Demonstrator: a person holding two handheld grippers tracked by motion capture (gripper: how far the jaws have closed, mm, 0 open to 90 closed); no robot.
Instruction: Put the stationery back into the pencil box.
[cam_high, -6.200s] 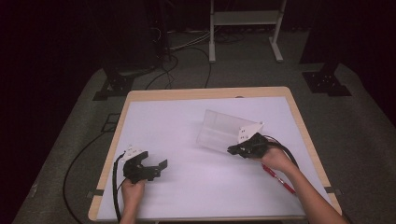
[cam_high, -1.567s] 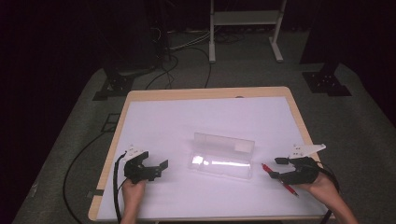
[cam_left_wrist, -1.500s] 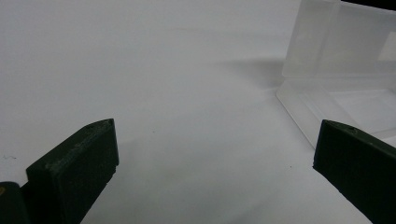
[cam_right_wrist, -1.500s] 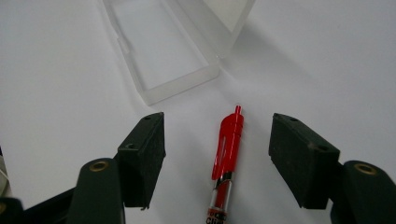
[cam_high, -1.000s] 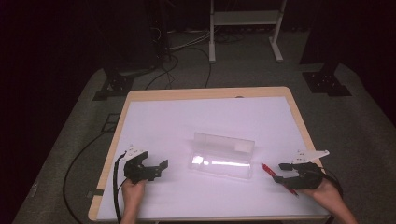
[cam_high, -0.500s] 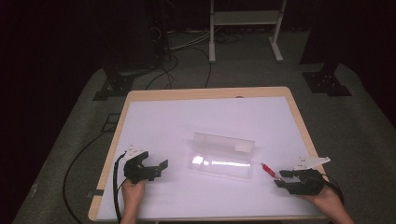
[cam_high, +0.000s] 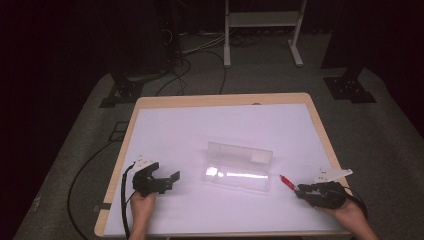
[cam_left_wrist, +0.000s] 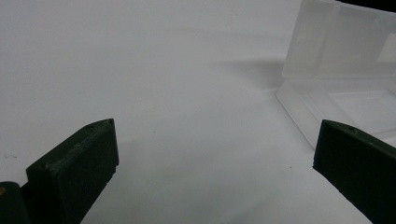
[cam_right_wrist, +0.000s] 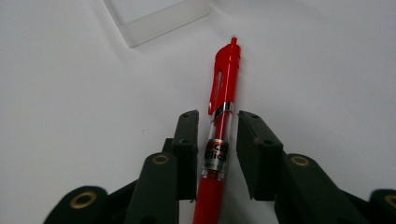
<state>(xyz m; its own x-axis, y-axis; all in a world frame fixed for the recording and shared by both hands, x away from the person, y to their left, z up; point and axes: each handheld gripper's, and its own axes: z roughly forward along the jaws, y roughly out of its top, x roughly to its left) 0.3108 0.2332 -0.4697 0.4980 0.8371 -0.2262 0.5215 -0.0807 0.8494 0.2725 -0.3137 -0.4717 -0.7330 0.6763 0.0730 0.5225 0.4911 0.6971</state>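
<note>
In the high view, the clear plastic hinged box (cam_high: 239, 168) lay open near the middle of the white surface (cam_high: 220, 125), its lid propped up at the far side, probably so that something could be dropped in from the person's side. The left tongs (cam_high: 173, 177) rested near the front left edge, well apart from the box, seemingly parked while the other hand worked. The right tongs (cam_high: 298, 190) sat low at the front right, with the red retractable pen (cam_high: 287, 182) poking out toward the box.

In the left gripper view, the left tongs (cam_left_wrist: 215, 158) stood wide apart with nothing but bare surface between the jaws; the open box (cam_left_wrist: 345, 88) lay ahead and to the right.

In the right gripper view, the right tongs (cam_right_wrist: 215, 149) had just been closing around the pen (cam_right_wrist: 219, 121), which lay flat on the surface between the jaws, its clip end pointing toward a corner of the box (cam_right_wrist: 159, 21). One jaw seemed to touch the clear barrel while a thin gap showed at the other, so the grip looked not quite made. Straddling the barrel lengthwise likely kept the pen from rolling away.
</note>
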